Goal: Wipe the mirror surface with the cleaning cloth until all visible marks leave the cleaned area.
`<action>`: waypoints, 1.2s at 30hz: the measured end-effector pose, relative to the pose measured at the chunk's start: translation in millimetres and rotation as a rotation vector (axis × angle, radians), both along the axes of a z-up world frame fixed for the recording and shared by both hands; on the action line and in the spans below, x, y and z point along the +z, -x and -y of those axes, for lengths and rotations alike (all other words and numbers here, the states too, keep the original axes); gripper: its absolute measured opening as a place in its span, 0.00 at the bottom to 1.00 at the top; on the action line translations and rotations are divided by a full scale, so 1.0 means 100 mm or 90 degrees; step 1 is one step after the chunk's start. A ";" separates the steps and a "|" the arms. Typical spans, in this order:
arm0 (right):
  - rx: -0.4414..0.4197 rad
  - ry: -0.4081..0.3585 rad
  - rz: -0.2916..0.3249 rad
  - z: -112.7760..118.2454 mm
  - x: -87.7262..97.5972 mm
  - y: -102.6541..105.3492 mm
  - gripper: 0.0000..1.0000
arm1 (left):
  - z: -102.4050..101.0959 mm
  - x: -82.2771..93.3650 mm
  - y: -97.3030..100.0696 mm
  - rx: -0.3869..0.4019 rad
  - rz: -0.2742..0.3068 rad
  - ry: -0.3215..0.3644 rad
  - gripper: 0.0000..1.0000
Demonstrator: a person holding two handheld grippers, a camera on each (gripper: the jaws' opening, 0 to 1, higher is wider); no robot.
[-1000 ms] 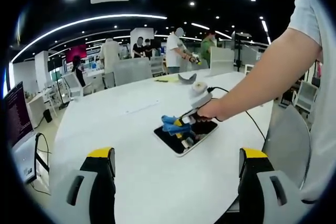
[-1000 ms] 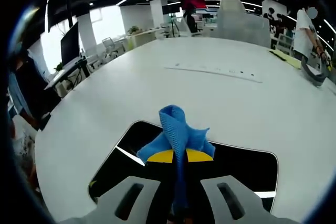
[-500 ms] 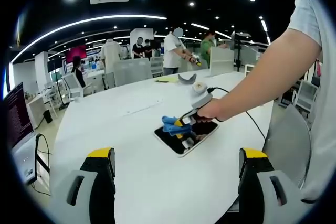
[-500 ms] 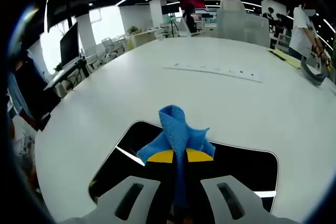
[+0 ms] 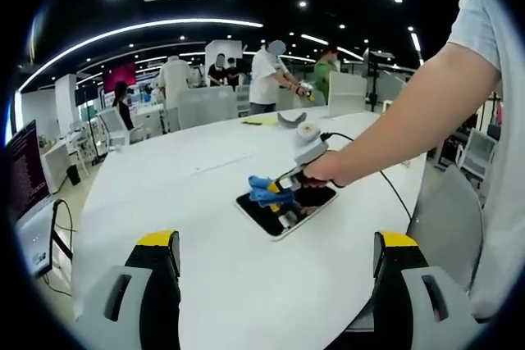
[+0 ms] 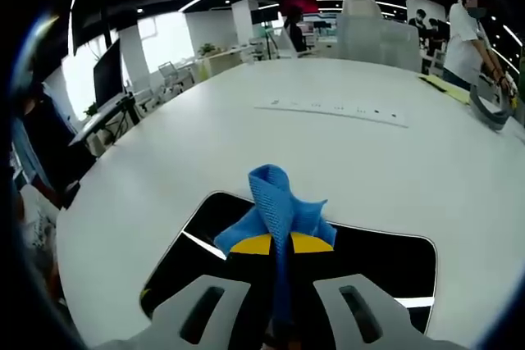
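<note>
The mirror lies flat on the white tabletop, toward the edge nearest the person, and the blue cleaning cloth rests on it just as it did a second ago, so the wiping looks paused or barely moving. The right gripper has its fingers closed on the cloth, pressing it onto the glass. The left gripper hangs back over the near edge, fingers wide and empty, having only shifted slightly.
</note>
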State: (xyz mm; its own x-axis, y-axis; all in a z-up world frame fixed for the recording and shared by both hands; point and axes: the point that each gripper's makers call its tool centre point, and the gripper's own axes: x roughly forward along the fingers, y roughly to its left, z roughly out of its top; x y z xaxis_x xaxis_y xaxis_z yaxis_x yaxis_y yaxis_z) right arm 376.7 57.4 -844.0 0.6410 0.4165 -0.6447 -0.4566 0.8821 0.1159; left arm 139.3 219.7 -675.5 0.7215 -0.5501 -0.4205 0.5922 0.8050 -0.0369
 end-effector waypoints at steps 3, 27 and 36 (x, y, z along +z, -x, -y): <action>-0.004 -0.003 -0.001 0.00 0.00 -0.01 0.01 | -0.02 -0.01 0.01 0.005 -0.002 -0.002 0.99; 0.039 0.006 0.008 -0.15 -0.07 -0.23 0.01 | -0.06 -0.03 0.21 0.019 -0.010 -0.010 0.99; 0.065 0.008 0.013 -0.28 -0.10 -0.25 0.01 | -0.09 -0.04 0.25 0.026 -0.011 -0.012 0.99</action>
State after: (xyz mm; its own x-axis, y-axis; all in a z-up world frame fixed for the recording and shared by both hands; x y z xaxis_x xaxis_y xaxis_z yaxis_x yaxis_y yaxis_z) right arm 402.1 85.1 -853.8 0.6086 0.4730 -0.6372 -0.5468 0.8318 0.0952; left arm 114.0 229.0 -679.9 0.7357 -0.5123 -0.4430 0.5583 0.8291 -0.0315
